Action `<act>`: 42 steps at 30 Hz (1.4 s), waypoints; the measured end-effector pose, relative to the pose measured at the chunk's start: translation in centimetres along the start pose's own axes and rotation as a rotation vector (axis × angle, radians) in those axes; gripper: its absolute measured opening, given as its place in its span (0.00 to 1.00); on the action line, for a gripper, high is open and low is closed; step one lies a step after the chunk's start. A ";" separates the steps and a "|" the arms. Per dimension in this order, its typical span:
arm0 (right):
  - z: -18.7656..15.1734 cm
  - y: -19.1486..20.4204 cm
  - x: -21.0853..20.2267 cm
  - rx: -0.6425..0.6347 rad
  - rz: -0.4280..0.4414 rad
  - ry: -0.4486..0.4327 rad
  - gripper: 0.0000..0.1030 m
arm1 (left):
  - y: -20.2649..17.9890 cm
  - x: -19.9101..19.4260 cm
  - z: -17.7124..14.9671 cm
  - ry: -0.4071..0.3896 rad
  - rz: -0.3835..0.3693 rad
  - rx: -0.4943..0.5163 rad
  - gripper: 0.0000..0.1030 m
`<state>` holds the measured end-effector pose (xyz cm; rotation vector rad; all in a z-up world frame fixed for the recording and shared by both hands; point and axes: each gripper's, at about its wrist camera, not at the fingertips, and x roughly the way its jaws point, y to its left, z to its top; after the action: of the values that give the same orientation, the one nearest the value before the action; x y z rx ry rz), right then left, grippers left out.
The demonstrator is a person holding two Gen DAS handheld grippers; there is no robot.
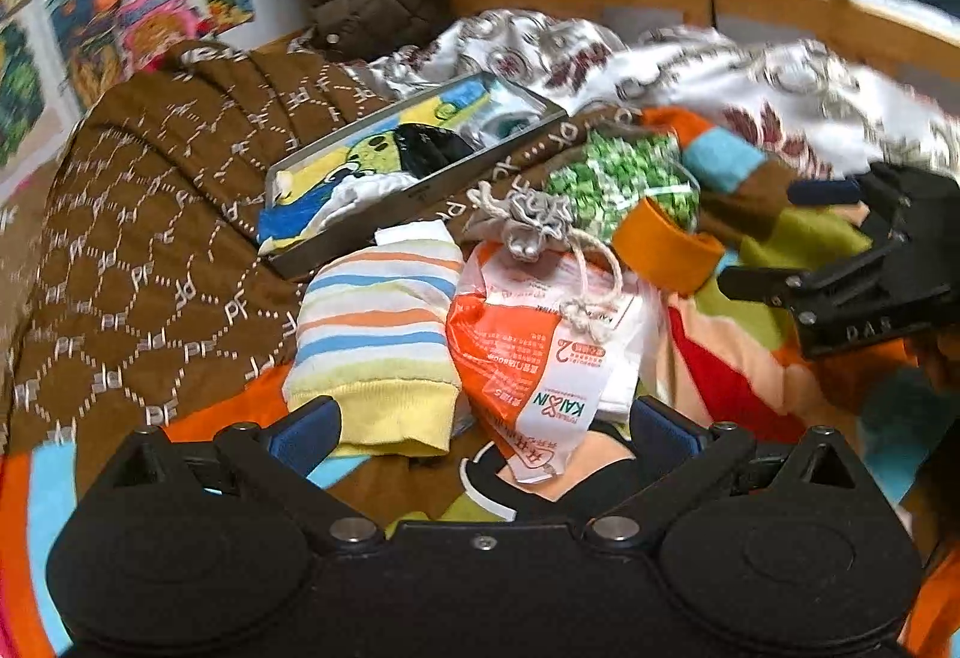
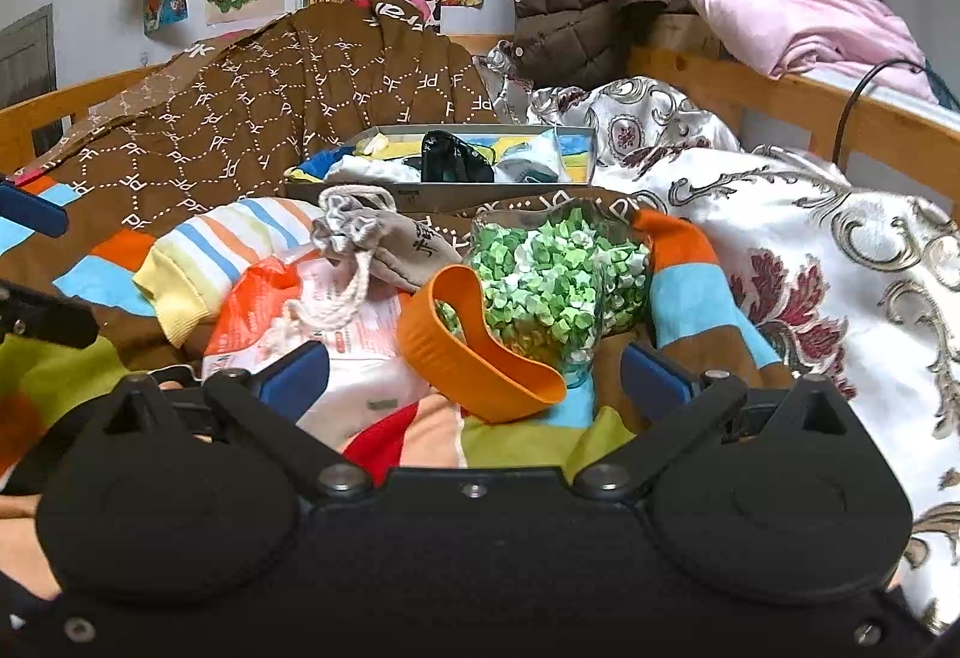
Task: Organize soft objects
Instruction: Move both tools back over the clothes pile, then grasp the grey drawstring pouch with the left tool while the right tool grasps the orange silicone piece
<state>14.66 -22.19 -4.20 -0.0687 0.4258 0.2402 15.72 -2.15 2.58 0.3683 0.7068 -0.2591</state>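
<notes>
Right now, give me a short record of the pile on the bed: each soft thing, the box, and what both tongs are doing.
striped sock: left of the packet, at the left tongs
packet: orange and white, under the pouch
pouch: grey, drawstring
star bag: green, behind the orange band
box: open, holds cloth items
left tongs: open, empty
right tongs: open, empty

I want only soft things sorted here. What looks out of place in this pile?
The orange band looks like a stiff loop rather than cloth, standing on edge against the bag of green bits. The printed plastic packet under the grey drawstring pouch isn't fabric either.
</notes>
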 end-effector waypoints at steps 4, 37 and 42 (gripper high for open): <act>-0.7 -0.3 2.0 -0.013 0.015 0.007 0.99 | -0.4 1.1 1.5 0.057 0.005 0.135 0.99; 0.1 -1.7 9.9 0.074 0.210 0.015 0.35 | -2.1 10.9 11.1 0.076 -0.097 0.240 0.85; 0.0 -1.7 10.0 0.073 0.221 0.019 0.28 | -1.9 11.9 11.5 0.105 -0.102 0.212 0.79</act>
<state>23.91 -21.65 -8.32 0.0477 0.4610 0.4411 30.41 -9.89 2.17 0.5510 0.8051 -0.4156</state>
